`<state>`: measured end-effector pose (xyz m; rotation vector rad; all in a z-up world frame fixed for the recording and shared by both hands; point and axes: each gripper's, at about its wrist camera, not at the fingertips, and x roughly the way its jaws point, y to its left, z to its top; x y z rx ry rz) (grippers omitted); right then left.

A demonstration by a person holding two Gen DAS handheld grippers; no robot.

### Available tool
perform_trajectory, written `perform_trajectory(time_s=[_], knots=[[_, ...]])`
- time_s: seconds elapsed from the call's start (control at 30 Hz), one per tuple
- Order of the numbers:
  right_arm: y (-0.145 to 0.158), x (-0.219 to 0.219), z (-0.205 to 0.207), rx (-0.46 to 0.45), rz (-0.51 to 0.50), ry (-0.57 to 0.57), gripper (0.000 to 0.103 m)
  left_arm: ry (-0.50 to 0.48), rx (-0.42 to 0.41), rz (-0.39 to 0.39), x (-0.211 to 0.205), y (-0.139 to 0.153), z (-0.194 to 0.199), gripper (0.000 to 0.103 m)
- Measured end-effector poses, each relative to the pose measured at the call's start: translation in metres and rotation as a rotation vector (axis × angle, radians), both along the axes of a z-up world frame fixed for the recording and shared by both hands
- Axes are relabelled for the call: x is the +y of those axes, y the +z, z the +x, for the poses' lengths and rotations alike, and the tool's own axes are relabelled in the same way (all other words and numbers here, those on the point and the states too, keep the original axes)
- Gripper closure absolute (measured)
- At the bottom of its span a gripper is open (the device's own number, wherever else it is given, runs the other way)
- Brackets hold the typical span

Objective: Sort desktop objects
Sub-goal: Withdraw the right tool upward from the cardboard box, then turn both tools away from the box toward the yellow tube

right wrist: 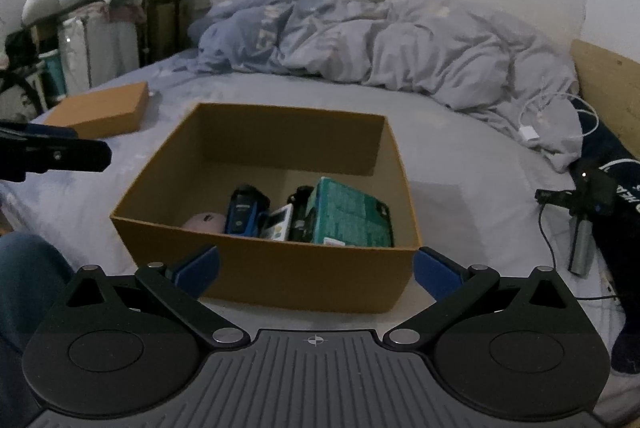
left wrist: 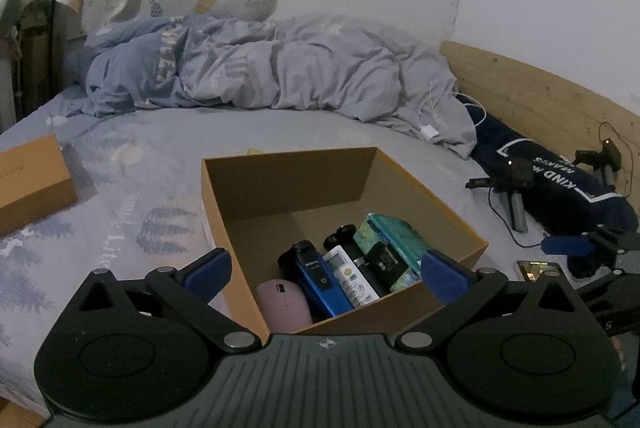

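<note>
Cardboard box (right wrist: 264, 268) on the bed (right wrist: 460, 196), mouse, remote and shaver already inside; lid (left wrist: 32, 180) lying apart, nearer the left gripper (left wrist: 324, 274). Both jaws wide open, empty; right gripper (right wrist: 316, 268) facing the box's long side.

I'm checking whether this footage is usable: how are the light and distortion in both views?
Left wrist view: dim and bluish, the headboard bowed by the fisheye, box contents readable. Right wrist view: equally dim, the items in the box shadowed, dark corners.
</note>
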<state>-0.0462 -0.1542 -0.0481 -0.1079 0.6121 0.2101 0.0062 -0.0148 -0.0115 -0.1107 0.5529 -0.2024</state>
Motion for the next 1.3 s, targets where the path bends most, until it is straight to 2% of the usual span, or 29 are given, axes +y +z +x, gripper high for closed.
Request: perform_trajectory(time_s=[0.47,0.87,1.3], knots=[[0.001,0.014,-0.001,-0.039,-0.038,0.036,0.0,0.05,0.006,0.026,0.009,-0.003,0.004,0.0],[0.007,0.019,0.001,-0.076,-0.011,0.061,0.0,0.034,0.02,0.059,0.01,-0.009,0.012,0.0],[0.0,0.015,0.01,-0.07,0.028,0.079,0.0,0.015,0.041,0.079,0.007,-0.019,0.021,0.0]])
